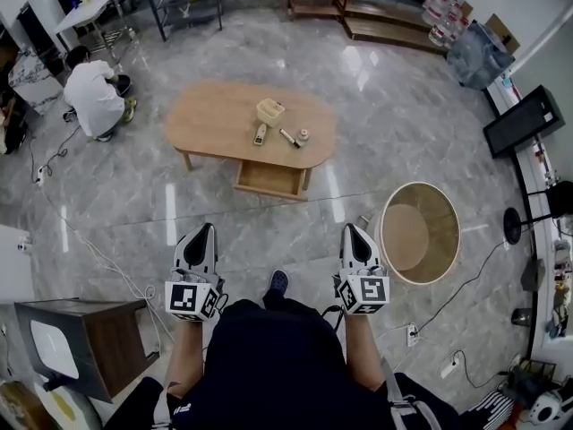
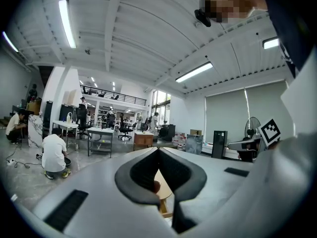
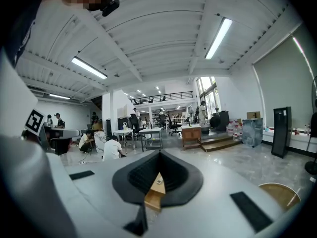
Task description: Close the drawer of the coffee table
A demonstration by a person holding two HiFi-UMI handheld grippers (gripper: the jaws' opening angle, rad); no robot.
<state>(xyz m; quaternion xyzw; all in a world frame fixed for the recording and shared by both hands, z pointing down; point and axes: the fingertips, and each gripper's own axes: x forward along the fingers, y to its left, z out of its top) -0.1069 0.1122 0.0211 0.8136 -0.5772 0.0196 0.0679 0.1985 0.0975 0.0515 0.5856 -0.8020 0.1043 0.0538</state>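
The oval wooden coffee table [image 1: 215, 115] stands in the middle of the floor, well ahead of me. Its drawer [image 1: 269, 179] is pulled out toward me on the near side and looks empty. My left gripper [image 1: 207, 229] and right gripper [image 1: 350, 229] are held side by side in front of my body, far short of the table, both shut on nothing. In the left gripper view a bit of the table [image 2: 163, 190] shows through the gap behind the shut jaws. A wooden piece of the table [image 3: 154, 195] shows the same way in the right gripper view.
A small basket [image 1: 269, 111], a remote [image 1: 260, 133] and two small items lie on the tabletop. A round wooden tub-like table [image 1: 419, 232] stands at the right, a dark side table [image 1: 85, 343] at lower left. A person [image 1: 94, 97] crouches at far left. Cables cross the floor.
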